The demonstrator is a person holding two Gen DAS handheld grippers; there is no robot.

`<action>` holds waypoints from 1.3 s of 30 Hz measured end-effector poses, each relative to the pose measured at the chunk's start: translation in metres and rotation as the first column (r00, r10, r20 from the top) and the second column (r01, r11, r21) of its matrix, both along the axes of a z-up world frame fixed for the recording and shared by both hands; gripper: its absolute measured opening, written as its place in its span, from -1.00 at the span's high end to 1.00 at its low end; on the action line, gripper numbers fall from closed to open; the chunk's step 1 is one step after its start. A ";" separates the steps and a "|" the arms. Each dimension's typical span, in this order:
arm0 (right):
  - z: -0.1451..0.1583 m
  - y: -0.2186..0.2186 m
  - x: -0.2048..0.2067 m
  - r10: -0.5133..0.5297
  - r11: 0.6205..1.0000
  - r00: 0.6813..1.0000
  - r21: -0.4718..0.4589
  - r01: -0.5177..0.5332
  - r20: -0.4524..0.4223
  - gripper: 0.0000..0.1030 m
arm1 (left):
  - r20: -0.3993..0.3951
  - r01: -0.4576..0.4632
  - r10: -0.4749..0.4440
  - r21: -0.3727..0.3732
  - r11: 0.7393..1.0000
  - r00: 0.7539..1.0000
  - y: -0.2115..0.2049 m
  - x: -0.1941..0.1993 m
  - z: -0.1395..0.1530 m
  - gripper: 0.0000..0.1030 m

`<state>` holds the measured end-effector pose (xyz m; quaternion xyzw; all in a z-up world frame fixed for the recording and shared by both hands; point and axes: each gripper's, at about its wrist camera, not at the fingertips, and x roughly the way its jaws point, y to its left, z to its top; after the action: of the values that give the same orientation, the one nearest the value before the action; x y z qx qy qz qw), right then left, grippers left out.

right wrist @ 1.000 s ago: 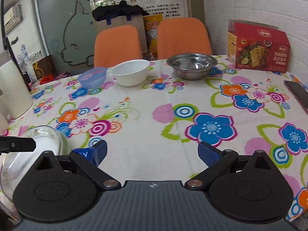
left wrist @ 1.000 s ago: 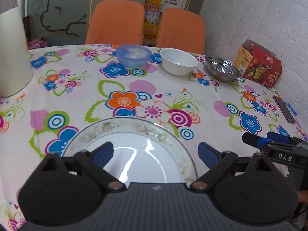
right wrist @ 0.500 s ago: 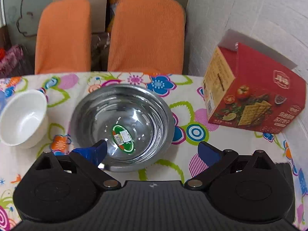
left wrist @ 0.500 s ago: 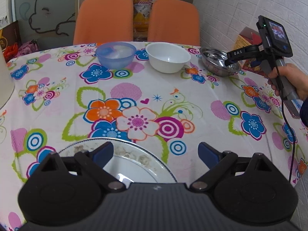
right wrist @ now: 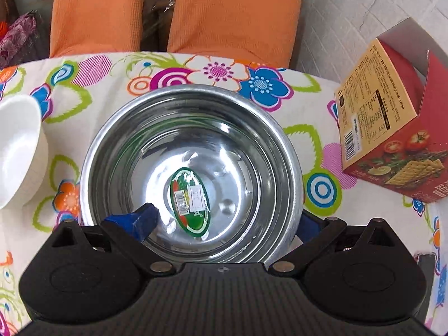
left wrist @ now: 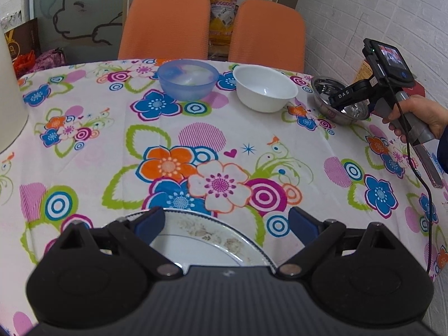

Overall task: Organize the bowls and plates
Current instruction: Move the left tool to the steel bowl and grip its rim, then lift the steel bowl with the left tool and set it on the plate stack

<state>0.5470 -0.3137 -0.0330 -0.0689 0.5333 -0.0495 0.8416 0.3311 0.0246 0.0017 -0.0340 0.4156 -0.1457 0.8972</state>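
Stainless steel was the material of the bowl (right wrist: 193,145) under the right gripper (right wrist: 226,218). An oval green sticker (right wrist: 189,201) with a barcode and a white price tag lay on its bottom; the small print could not be read. The right gripper's jaws were spread wide: the left blue finger (right wrist: 137,221) was inside the bowl and the right one outside the rim, so the near wall stood between them. I could not tell whether the pads touched the metal.

The letters "DAS" were readable on the right gripper's arm (left wrist: 347,95) in the left wrist view, where a hand (left wrist: 420,117) held its handle. A red cracker box (right wrist: 392,128) beside the steel bowl carried a barcode and a line ending in "Limited".

There were three bowls in a row near the far edge of the table: a blue plastic bowl (left wrist: 187,79), a white bowl (left wrist: 264,88) and the steel one. One plate (left wrist: 207,240) with a patterned rim lay near the front edge. Two orange chairs (left wrist: 165,25) stood behind the table.

The left gripper (left wrist: 226,224) hovered above the plate with its jaws wide apart and held nothing. The middle of the flowered tablecloth (left wrist: 196,145) between plate and bowls was free.
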 end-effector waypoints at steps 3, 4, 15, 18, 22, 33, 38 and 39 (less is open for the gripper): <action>0.002 0.006 -0.014 0.040 0.999 0.999 0.022 -0.040 -0.025 -0.71 | 0.013 0.000 0.000 0.002 1.000 1.000 0.000 -0.004 0.003 -0.81; 0.002 0.007 -0.020 0.054 0.998 0.998 0.042 -0.053 -0.030 -0.71 | 0.014 0.001 -0.001 0.001 1.000 1.000 -0.001 -0.005 0.005 -0.81; 0.041 0.005 -0.111 0.020 0.990 0.974 0.133 -0.051 0.227 -0.71 | -0.022 0.055 -0.057 -0.083 0.995 0.998 -0.034 0.022 0.015 -0.81; 0.042 -0.006 -0.135 0.016 0.974 0.948 0.210 -0.087 0.319 -0.71 | -0.068 0.030 -0.042 -0.166 0.986 0.997 -0.052 0.059 0.018 -0.81; 0.031 -0.015 -0.145 -0.003 0.957 0.940 0.274 -0.096 0.341 -0.71 | -0.110 -0.025 0.005 -0.183 0.983 0.994 -0.087 0.104 0.013 -0.81; -0.006 -0.022 -0.100 0.085 0.955 0.950 0.249 -0.164 0.299 -0.71 | -0.224 -0.132 0.089 -0.185 0.974 0.971 -0.149 0.167 -0.020 -0.81; -0.015 -0.021 -0.097 0.120 0.940 0.943 0.270 -0.209 0.312 -0.71 | -0.258 -0.066 0.017 -0.182 0.981 0.966 -0.169 0.176 -0.032 -0.52; -0.015 -0.020 -0.097 0.131 0.937 0.941 0.270 -0.220 0.312 -0.72 | -0.259 -0.048 -0.003 -0.191 0.980 0.966 -0.171 0.177 -0.034 -0.24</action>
<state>0.4501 -0.3336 -0.0476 0.0204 0.3976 0.0986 0.9120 0.5080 -0.1468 -0.0318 -0.1454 0.5122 -0.1697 0.8293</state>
